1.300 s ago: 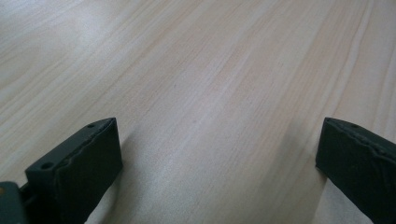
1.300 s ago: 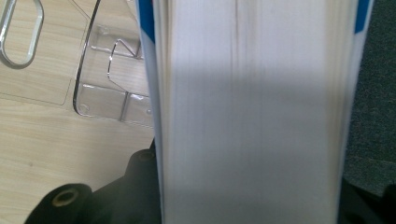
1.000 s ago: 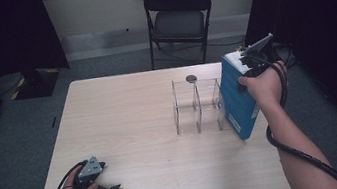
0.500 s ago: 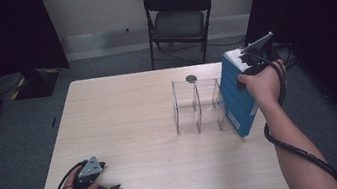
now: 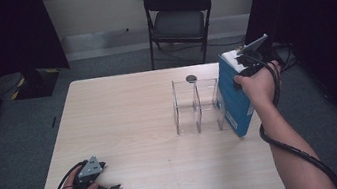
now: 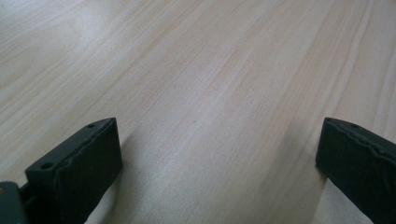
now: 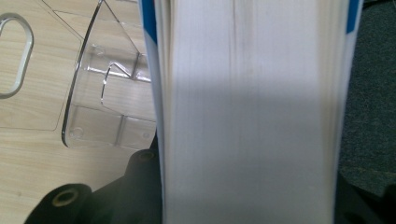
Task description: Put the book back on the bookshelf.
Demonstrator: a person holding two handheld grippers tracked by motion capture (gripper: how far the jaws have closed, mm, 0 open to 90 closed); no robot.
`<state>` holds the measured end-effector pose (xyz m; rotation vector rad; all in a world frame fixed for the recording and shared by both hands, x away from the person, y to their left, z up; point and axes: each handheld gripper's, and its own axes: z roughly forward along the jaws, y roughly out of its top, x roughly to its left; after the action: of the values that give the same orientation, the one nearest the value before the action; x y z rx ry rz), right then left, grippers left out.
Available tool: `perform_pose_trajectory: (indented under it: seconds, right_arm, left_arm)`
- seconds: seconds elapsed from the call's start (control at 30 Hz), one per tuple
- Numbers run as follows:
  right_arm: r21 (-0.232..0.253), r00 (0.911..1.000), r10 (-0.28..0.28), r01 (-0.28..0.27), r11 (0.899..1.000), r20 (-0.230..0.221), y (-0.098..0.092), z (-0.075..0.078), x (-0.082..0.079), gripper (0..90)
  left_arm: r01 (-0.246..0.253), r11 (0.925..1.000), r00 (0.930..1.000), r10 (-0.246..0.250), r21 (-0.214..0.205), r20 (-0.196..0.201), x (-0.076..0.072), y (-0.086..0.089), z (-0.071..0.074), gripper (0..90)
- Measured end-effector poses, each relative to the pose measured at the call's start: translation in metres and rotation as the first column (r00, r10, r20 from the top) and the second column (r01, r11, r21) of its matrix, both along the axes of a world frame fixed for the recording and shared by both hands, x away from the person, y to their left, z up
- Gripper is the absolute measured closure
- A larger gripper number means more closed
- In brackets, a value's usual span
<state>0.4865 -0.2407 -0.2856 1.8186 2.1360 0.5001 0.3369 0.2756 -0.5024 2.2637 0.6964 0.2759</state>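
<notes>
Right gripper [image 5: 248,65] is clamping a thick blue-covered book [image 5: 234,100] from the top edge, fingers closed on it across its thickness; in the right gripper view the white page block [image 7: 247,116] is sitting between the black jaws with blue covers on both sides. The book is standing upright at the right edge of the worktop [image 5: 136,129], long axis vertical, lower corner touching or just above the surface, cannot tell which. It is sitting just beside the right end of a clear acrylic divider rack [image 5: 197,104], apparently outside the slots rather than in one. Key relation: the rack's open slots are lying to the left of the held book, so the likely next move is a lift and a shift left to line the book over a slot, keeping it upright. Right forearm is reaching forward, hand on top of the book, gripper pointing down. Left gripper [image 5: 100,188] is resting on the near left corner of the worktop, well apart from the rack, fingers [image 6: 79,172] spread apart with nothing between them, just bare wood [image 6: 210,93]. Right hand is far nearer.
</notes>
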Motion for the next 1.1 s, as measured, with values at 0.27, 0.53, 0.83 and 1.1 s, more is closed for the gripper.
perform_pose_trajectory:
  seconds: [0.27, 0.53, 0.83, 1.1]
  right_arm:
    - [-0.006, 0.9999, -0.006, 0.006, 1.000, 0.012, -0.0010, -0.0021, 0.0025, 61.6]
    - [0.005, 0.9997, -0.007, 0.007, 1.000, 0.022, -0.0010, -0.0047, -0.0003, 61.3]
    - [0.017, 1.0000, -0.001, 0.001, 1.000, 0.002, -0.0025, -0.0059, -0.0043, 59.8]
    - [0.019, 0.9999, 0.009, -0.009, 1.000, -0.010, 0.0007, -0.0045, -0.0040, 57.0]
  left_arm:
    - [0.003, 1.0000, 1.0000, -0.003, -0.003, -0.003, -0.0005, -0.0004, -0.0001, 0.0]
    - [0.009, 0.9999, 0.9999, -0.009, 0.011, 0.010, 0.0000, 0.0001, 0.0005, 0.0]
    - [0.004, 1.0000, 1.0000, -0.004, 0.003, 0.001, -0.0011, -0.0006, 0.0001, 0.0]
    - [0.007, 1.0000, 1.0000, -0.007, 0.002, 0.000, -0.0017, -0.0008, 0.0001, 0.0]
